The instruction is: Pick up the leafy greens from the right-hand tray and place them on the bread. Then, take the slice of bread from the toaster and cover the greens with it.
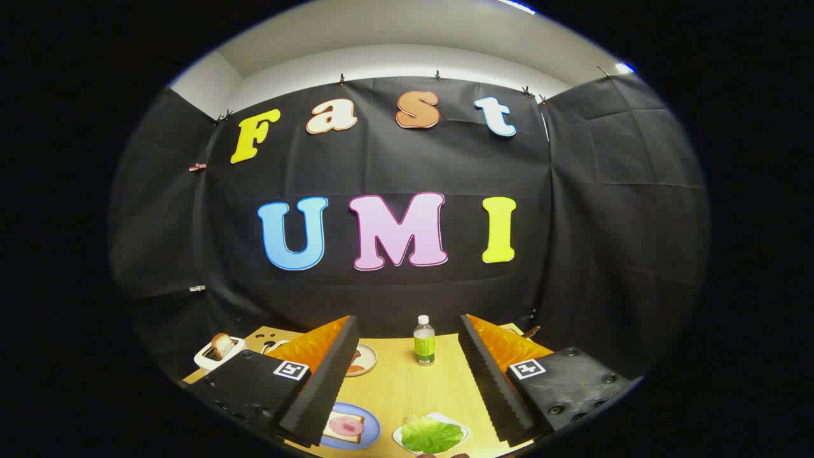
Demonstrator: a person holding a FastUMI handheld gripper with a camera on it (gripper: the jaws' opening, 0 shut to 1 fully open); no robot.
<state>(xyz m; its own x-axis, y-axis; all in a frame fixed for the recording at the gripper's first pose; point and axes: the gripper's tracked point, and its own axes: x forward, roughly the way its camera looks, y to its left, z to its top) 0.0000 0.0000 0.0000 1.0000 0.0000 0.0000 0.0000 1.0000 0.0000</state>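
Observation:
My gripper (407, 375) is open and held above the wooden table, with nothing between its fingers. Below and between the fingers lie the leafy greens (431, 434) on a white tray (461, 430). To their left, partly behind the left finger, a slice of bread topped with ham (344, 425) rests on a blue plate (371, 430). A white toaster (217, 353) with a slice of bread (222, 344) standing up out of it sits at the table's far left, beyond the left finger.
A small bottle with a green label (424, 341) stands at the back of the table between the fingers. A plate with red food (362, 360) peeks out beside the left finger. The table (407, 388) ends at the black cloth wall behind.

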